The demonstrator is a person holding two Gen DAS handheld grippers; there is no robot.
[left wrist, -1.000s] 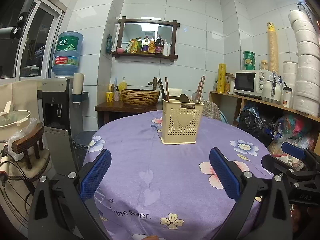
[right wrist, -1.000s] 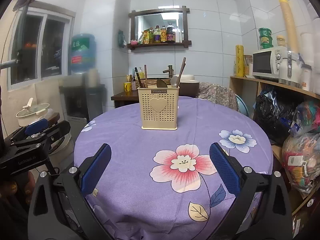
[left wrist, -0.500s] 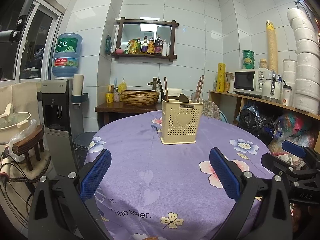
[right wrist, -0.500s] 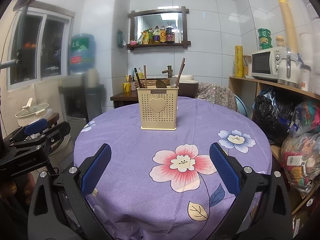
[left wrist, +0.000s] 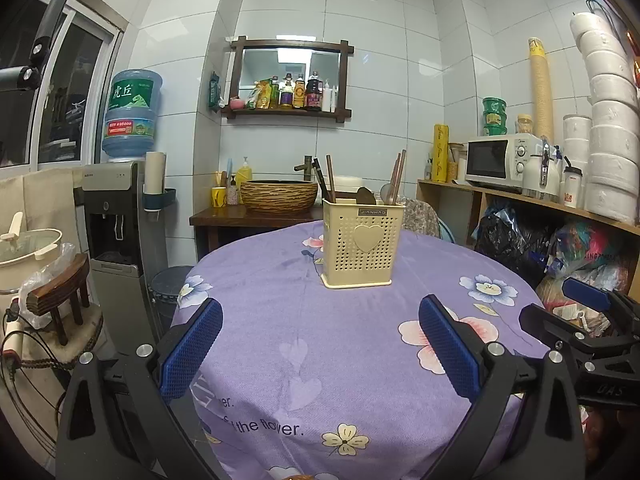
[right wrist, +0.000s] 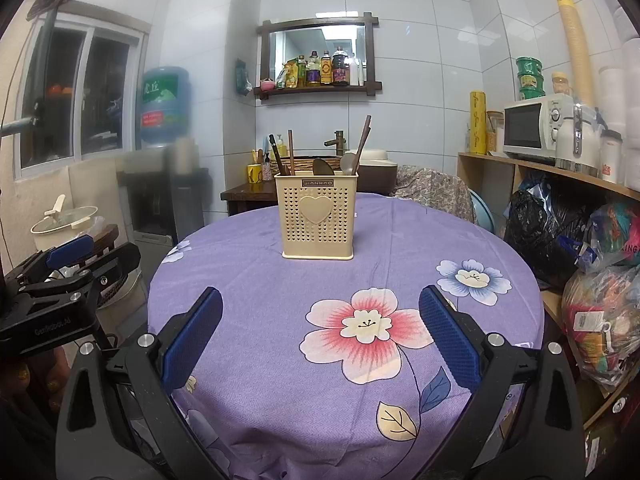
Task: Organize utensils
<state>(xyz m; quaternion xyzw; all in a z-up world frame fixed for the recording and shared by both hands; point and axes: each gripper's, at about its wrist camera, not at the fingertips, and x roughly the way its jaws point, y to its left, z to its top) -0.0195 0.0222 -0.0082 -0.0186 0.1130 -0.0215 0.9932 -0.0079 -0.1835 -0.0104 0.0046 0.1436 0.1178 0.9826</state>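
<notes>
A: L tongs [left wrist: 320,344]?
B: Spread wide, nothing between the blue pads, low over the near edge of the tabletop [left wrist: 360,360], purple flowered cloth.
A: R tongs [right wrist: 320,340]?
B: Same: spread, empty, over the big pink flower [right wrist: 362,336]. From the L cam they show at 3 o'clock; from the R cam the L tongs sit at 9 o'clock, off the tabletop edge.
A: Task item?
B: Cream utensil holder [left wrist: 362,248] w/ heart on front, upright, at 12 o'clock, well apart from both tongs, toward the far side. Chopsticks [right wrist: 291,152] and spoons [right wrist: 349,163] stand inside.
A: Behind it?
B: Woven basin [left wrist: 279,197] on a dark side table at 11 o'clock, microwave [left wrist: 502,160] on a shelf at 2 o'clock.
</notes>
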